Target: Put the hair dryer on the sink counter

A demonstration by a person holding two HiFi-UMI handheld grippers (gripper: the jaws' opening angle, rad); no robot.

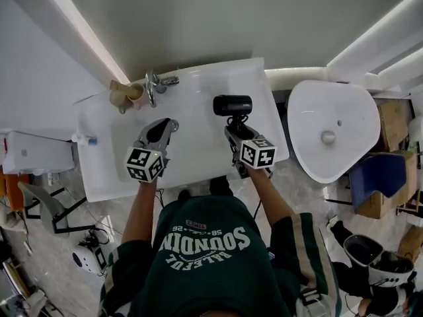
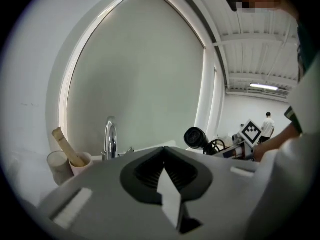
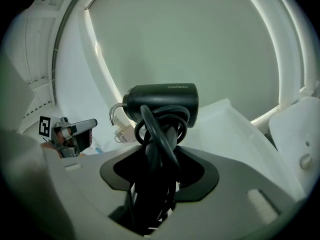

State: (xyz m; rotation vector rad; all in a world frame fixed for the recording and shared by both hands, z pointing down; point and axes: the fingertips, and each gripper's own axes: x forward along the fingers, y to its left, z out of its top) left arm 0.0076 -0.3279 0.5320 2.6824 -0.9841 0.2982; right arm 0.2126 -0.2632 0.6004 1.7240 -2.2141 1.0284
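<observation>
Cups (image 1: pixel 124 95) and a tap (image 1: pixel 156 83) stand on the white table (image 1: pixel 192 164), just past the left tongs (image 1: pixel 170 124), which are pressed together with nothing in them. The right tongs (image 1: pixel 230 131) squeeze the handle of the black hair dryer (image 1: pixel 232 104), and its head sticks out past their tips, over the table.

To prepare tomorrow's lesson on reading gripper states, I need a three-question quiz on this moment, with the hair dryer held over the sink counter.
1. True or false: the left gripper holds the hair dryer.
2. Multiple choice: what is wound on the hair dryer? A) a towel B) its black cord C) tape
3. Fill in: the faucet on the counter stands nearer the ___ gripper.

Key: 1 false: the right gripper is shut on it, and the left is shut and empty. 2 B. 3 left.
</observation>
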